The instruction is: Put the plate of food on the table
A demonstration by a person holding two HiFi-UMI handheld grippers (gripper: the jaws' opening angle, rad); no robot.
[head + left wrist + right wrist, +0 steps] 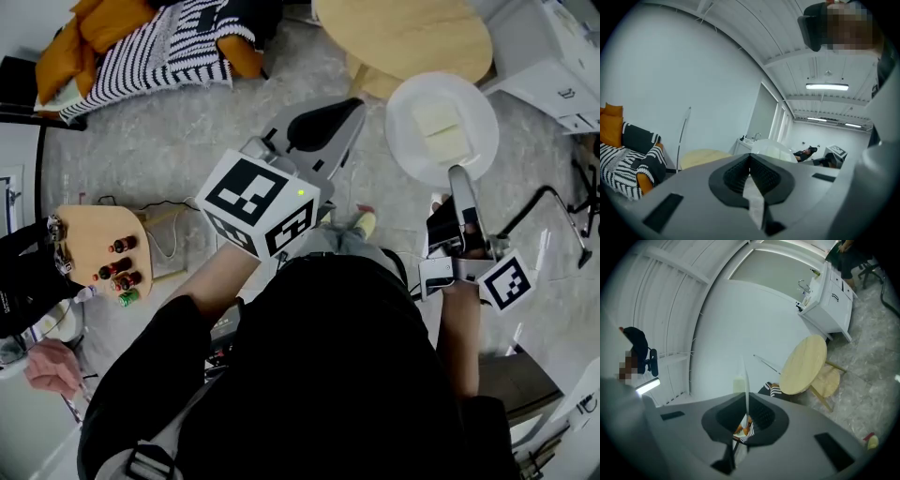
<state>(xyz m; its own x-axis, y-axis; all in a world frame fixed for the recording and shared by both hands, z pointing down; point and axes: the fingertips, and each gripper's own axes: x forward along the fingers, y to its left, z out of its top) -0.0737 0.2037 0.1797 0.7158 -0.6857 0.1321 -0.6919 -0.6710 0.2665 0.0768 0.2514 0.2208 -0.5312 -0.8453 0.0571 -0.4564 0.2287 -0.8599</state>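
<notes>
Plate and food are in the air just short of the round wooden table, carried by the right gripper, whose jaws are clamped on the rim nearest the person. Seen from above, the plate's far edge overlaps the table's near edge, but nothing shows it resting on the wood. By my reckoning the pick-up and most of the carry are done. What's left is to bring the plate over the tabletop, lower it flat and let go. The tabletop looks bare, so there's room for it.

The left gripper hangs on the person's side of the table and well to the left of the plate. Its jaws are together with nothing between them, and it takes no part in the carry.

The head view alone shows the pale slabs of food and how the plate sits against the table's edge. The right gripper view shows only the plate edge-on, a thin white line rising from between the pads, with the table off beyond it and a white sink cabinet behind that. The left gripper view catches the plate from the side, to the right of the tabletop.
</notes>
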